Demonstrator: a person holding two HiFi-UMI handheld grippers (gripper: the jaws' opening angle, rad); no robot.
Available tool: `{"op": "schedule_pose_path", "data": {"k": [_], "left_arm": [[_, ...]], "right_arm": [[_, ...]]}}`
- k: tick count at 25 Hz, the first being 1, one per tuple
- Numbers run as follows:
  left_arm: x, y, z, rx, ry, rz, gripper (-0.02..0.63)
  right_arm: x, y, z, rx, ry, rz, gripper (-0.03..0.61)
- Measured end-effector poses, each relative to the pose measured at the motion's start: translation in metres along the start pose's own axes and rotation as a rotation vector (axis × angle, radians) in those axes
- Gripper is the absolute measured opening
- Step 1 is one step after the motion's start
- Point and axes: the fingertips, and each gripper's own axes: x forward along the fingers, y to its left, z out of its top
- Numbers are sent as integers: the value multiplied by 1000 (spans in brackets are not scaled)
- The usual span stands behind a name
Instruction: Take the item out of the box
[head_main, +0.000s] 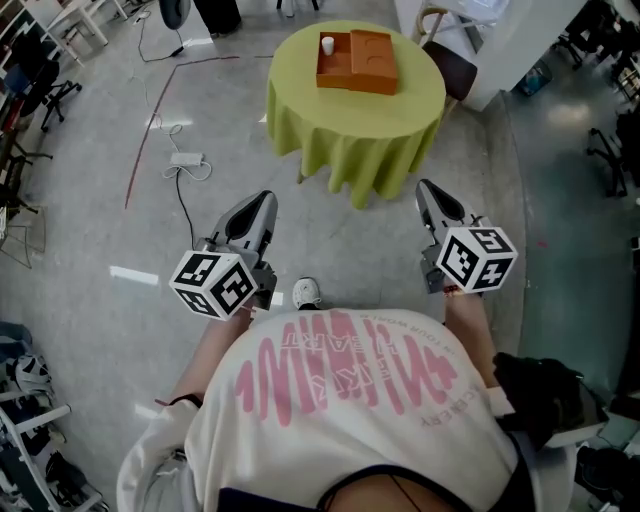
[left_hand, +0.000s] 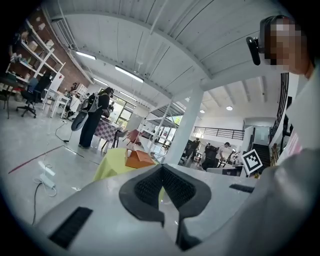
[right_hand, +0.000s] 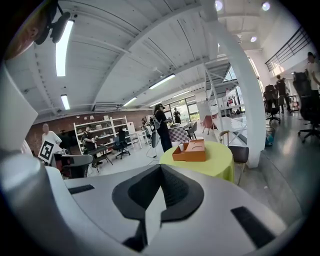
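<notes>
A round counter (head_main: 352, 125) under a yellow-green cloth stands on a grey floor (head_main: 90, 250). An orange box (head_main: 360, 64) lies on it, a white cup (head_main: 327, 44) at the box's left end. A power strip (head_main: 186, 159) lies on the floor nearby.

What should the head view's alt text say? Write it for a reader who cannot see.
Seen from above, a person holds the left gripper and right gripper shut and empty, short of a round table draped in yellow-green cloth. On it sits an orange box with a white cup at its left end.
</notes>
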Motion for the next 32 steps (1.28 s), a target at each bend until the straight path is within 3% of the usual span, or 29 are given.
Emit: {"op": "schedule_pose_path", "data": {"k": [14,20,32], "left_arm": [[67,90,73,22,-33,-57,6],[81,112,83,37,-39,-80,6],[90,129,98,39,-27,-120,8]], "right_arm": [[115,9,55,-24,-25,-24,5],[139,14,62,-58,-31,-34,5],[157,13,79,-28,-75,-54,5]]}}
